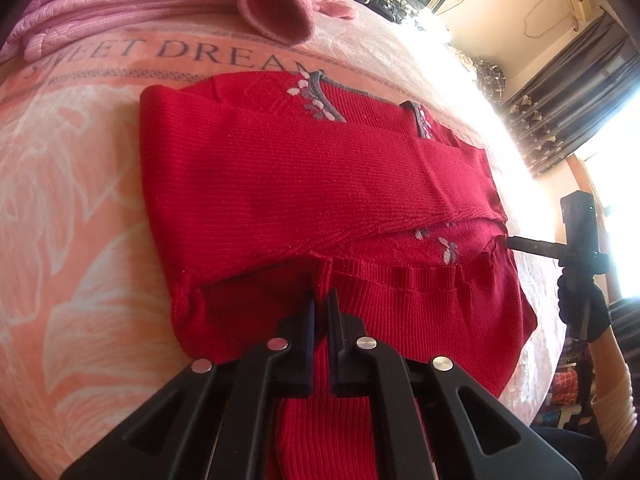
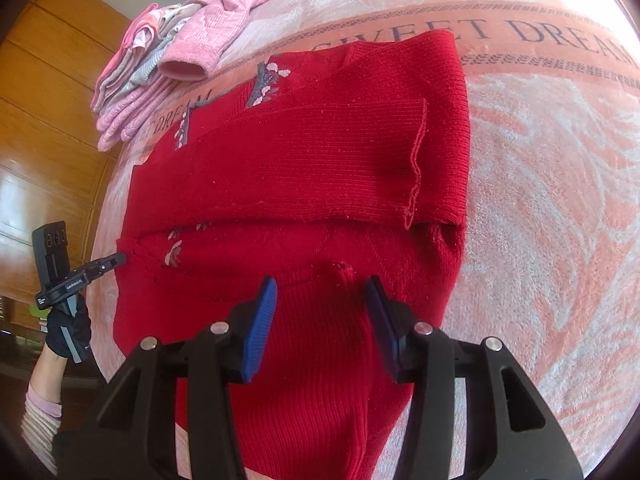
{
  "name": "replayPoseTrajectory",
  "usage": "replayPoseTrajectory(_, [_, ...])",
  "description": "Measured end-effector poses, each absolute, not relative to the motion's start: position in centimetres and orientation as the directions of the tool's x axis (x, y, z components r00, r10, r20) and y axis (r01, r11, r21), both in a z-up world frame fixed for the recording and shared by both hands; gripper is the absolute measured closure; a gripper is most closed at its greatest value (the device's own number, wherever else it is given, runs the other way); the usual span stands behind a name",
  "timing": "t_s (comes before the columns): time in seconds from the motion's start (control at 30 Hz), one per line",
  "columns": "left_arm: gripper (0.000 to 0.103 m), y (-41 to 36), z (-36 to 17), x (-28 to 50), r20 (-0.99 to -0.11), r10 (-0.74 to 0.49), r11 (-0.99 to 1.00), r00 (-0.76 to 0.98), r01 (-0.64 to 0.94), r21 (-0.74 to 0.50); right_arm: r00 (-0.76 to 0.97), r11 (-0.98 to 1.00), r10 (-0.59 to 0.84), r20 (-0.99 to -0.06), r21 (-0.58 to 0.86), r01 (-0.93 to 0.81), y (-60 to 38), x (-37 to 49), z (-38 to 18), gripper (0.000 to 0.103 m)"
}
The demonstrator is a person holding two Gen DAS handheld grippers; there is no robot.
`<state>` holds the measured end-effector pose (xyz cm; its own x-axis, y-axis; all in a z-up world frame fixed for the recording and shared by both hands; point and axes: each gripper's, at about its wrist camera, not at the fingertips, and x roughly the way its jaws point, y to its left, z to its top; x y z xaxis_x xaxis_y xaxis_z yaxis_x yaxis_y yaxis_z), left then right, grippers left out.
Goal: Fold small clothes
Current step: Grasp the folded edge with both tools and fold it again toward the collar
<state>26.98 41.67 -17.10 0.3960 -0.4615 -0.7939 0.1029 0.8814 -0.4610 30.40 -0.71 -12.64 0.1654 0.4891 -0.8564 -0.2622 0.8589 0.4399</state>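
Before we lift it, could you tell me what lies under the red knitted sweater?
The red knitted sweater lies on a pink "SWEET DREAM" blanket; anything beneath its folds is hidden.

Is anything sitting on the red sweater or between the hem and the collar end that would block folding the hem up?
Nothing visible does. The red sweater has only its own folded sleeves across it; the pink clothes pile lies beyond the collar, off the sweater.

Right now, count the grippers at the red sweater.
2. The left gripper pinches the red sweater at its hem; the right gripper hovers farther along the hem, jaws open. None appears hidden.
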Motion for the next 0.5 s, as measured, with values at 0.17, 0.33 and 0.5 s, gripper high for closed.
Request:
replayPoseTrajectory(0.17, [0.099, 41.7, -17.9, 27.3, -0.808, -0.448, 0.888, 0.383, 0.086, -0.452, 0.163, 0.872, 0.439, -0.884, 0.374, -0.316, 0.4, 30.4, -13.2, 0.055])
replayPoseTrajectory(0.33, [0.096, 41.5, -18.6, 27.7, -0.832, -0.418, 0.902, 0.364, 0.057, -0.428, 0.148, 0.850, 0.431, -0.890, 0.345, -0.399, 1.4, 29.6, -13.1, 0.064])
replayPoseTrajectory(0.5, [0.098, 40.9, -18.4, 27.5, -0.844, -0.384, 0.919, 0.375, 0.069, -0.387, 0.140, 0.833, 0.451, -0.882, 0.359, -0.421, 1.3, 29.4, -13.1, 0.092])
